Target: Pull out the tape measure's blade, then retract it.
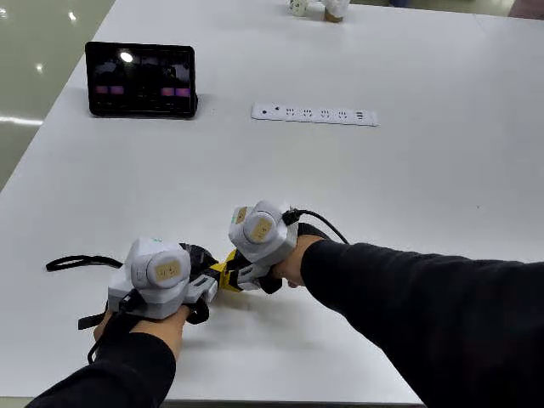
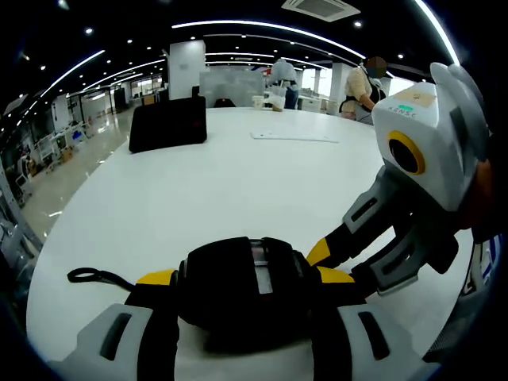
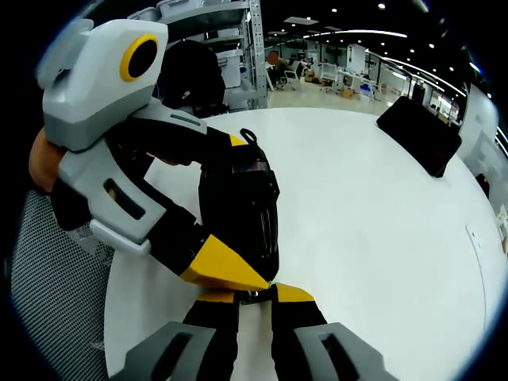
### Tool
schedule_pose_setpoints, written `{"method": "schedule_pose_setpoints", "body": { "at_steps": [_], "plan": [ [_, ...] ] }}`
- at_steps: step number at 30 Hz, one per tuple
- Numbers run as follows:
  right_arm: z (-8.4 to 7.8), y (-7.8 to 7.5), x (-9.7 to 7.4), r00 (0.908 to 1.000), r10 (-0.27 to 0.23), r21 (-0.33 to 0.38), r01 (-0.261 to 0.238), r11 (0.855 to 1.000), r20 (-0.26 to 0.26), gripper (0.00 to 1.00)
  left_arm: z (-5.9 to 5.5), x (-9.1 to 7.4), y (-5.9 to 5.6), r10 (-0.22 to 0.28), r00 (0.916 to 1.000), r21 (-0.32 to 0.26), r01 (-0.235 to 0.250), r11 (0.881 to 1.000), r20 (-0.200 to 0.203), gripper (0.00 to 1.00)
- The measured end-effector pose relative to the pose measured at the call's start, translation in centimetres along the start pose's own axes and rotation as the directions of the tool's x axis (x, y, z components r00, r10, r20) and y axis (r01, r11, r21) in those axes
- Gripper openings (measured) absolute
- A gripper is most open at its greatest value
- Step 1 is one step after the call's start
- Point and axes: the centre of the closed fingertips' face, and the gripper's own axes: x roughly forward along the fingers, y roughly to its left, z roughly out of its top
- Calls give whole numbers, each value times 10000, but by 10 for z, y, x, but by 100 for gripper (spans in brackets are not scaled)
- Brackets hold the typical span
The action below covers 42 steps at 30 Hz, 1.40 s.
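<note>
At the near edge of the white table (image 1: 382,212), the tape measure (image 2: 254,292) is gripped across its black case by the left gripper (image 2: 244,276), whose yellow-tipped fingers (image 2: 156,278) are spread just as wide as the case and pressed against its two sides. At the case's mouth the right gripper (image 3: 255,295) is set at an angle to the left one; its fingers (image 3: 295,294) are drawn almost together, and a small metallic blade end (image 3: 255,299) is pinched between them, hard against the case. In the right gripper view, part of the case's side is hidden by a finger of the left gripper. A black strap (image 1: 76,262) is trailed on the table left of the case. Well beyond, a white power strip (image 1: 314,114) is laid flat, a dark tablet (image 1: 140,78) is propped up to its left, and small pale objects (image 1: 319,8) at the far edge cannot be made out
</note>
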Motion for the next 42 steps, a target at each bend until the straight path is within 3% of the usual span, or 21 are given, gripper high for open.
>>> {"method": "schedule_pose_setpoints", "body": {
  "at_steps": [4, 11, 23, 29, 37, 42],
  "plan": [
    [0, 0, 0, 10000, -67, 24, 67, 10000, -32, 13, 0, 0, 0, 56, 9999, 82, -57, 10000, 86, 63],
    [0, 0, -1, 9995, -304, -94, 303, 9995, -88, 14, 0, 1, 0, -174, 9997, 110, 176, 9998, -151, 64],
    [1, -2, -19, 9958, -851, 146, 846, 9963, 342, 18, -1, -2, -1, -648, 9973, -14, 648, 9979, -350, 62],
    [-6, -2, -32, 9926, -1051, 720, 1006, 9923, 612, 22, 0, -4, 1, -996, 9942, 87, 1001, 9949, -413, 63],
    [-22, 0, -52, 9867, -1437, 887, 1369, 9866, 754, 25, 2, -14, 7, -1461, 9887, 323, 1472, 9886, -328, 70],
    [-36, 3, -67, 9824, -1674, 1194, 1570, 9804, 825, 25, -4, -24, 6, -2004, 9788, 395, 2020, 9786, -414, 79]
  ]
}}
